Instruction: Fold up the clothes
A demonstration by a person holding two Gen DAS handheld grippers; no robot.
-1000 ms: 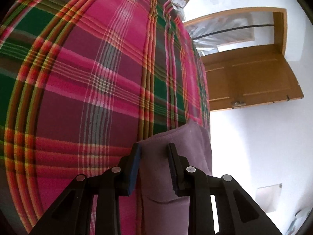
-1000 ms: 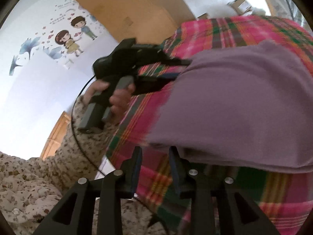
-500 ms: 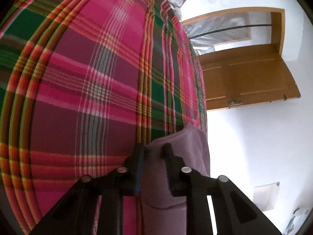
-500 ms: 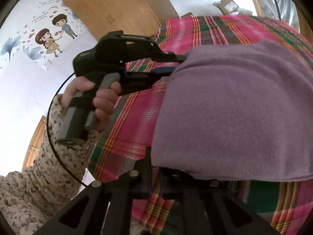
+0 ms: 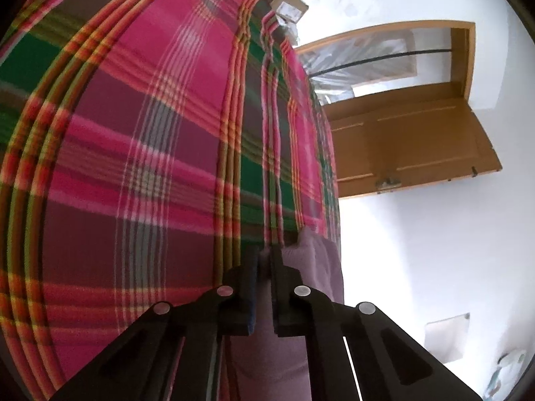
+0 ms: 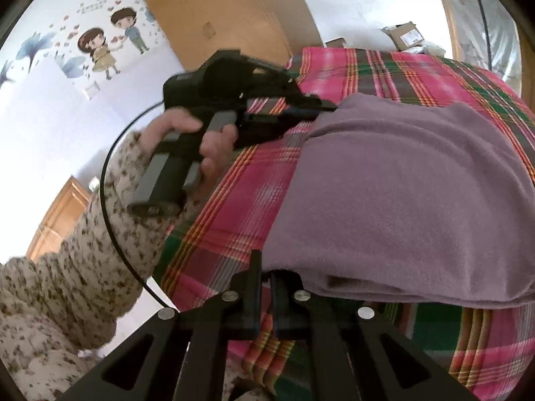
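A mauve garment [image 6: 401, 193] lies folded on a pink, green and red plaid blanket [image 6: 240, 207]. In the right wrist view my right gripper [image 6: 264, 272] is shut on the garment's near edge. The left gripper [image 6: 321, 108], held in a hand with a floral sleeve, pinches the garment's far corner. Through the left wrist view my left gripper [image 5: 264, 257] is shut on that mauve garment [image 5: 317, 267], which bunches up between and beside the fingers. The plaid blanket [image 5: 150, 167] fills the area ahead of it.
An open wooden door [image 5: 408, 140] and white wall stand past the blanket's right edge. A cardboard box [image 5: 287, 6] sits at the far end. A wooden headboard [image 6: 227, 16] and wall stickers [image 6: 110, 43] lie behind the left gripper.
Both grippers went from open to shut on the garment's edge. The left fingers closed on its corner, and the right fingers closed on the near edge.
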